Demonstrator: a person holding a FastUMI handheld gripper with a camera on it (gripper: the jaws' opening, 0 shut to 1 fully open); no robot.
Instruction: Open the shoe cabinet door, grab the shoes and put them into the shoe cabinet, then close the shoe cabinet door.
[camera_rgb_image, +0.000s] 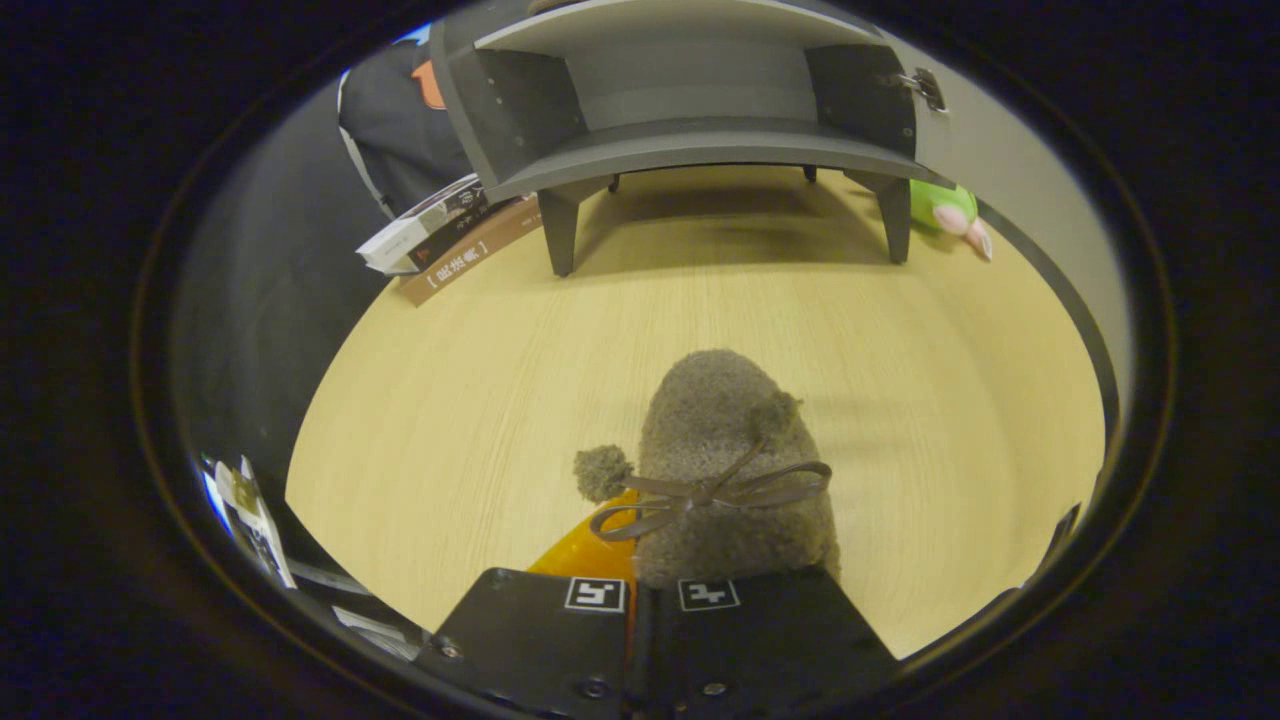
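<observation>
Beyond the fingers (655, 600) gripping a shoe (730, 470), the shoe cabinet (690, 110) stands open.

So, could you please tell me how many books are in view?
2: stacked on the floor beside the shoe cabinet's front leg, white book atop the brown book; others may be hidden.

Only writing I can spot is bracketed characters on the brown book's spine (470, 255), way beyond the fingers, too blurry to read.
</observation>
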